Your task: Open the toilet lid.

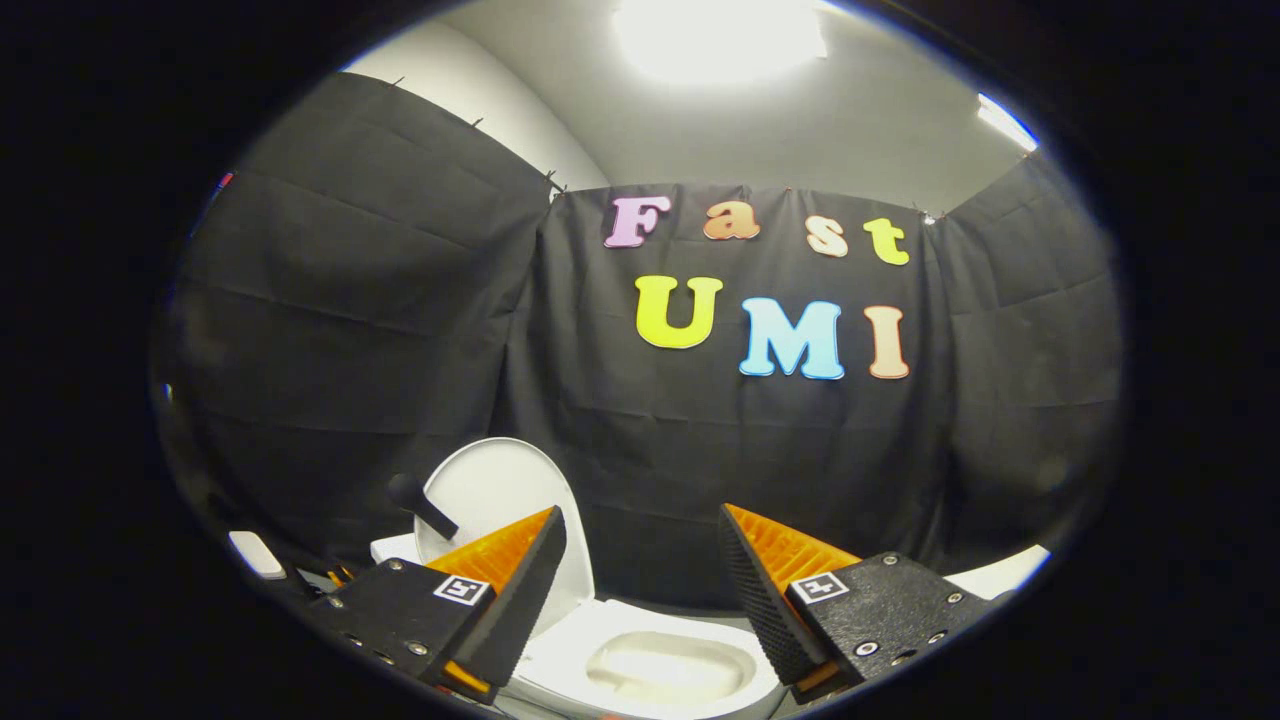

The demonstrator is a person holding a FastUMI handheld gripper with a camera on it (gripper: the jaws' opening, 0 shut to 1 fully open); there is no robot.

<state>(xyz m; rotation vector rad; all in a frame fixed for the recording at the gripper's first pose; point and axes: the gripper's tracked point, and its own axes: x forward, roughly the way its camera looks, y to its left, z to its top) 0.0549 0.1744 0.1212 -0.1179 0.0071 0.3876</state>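
We hold the gripper (642, 560) above the toilet (650, 660) with its two fingers spread wide apart and gripping nothing; the open gap between them looks straight down onto the bowl. Each finger (520, 590) is a wedge-shaped block with an orange ribbed back and a black inner pad, the right-hand pad showing a fine studded texture. Both fingers sit on black, grainy mounts fastened with small screws and each mount carries a square black-and-white marker. The toilet lid (500, 500) is a smooth, glossy white oval, and we see it already raised, standing upright just behind the left finger, which overlaps its lower right edge. A short black knob-like handle (422, 506) projects from the face of the lid toward the left. Below and between the fingers lies the white seat ring with its rounded rim, surrounding the pale hollow of the bowl. Beyond the toilet hangs the booth's creased black cloth wall (400, 330), well apart from the fingertips, leaving free room ahead of both fingers.
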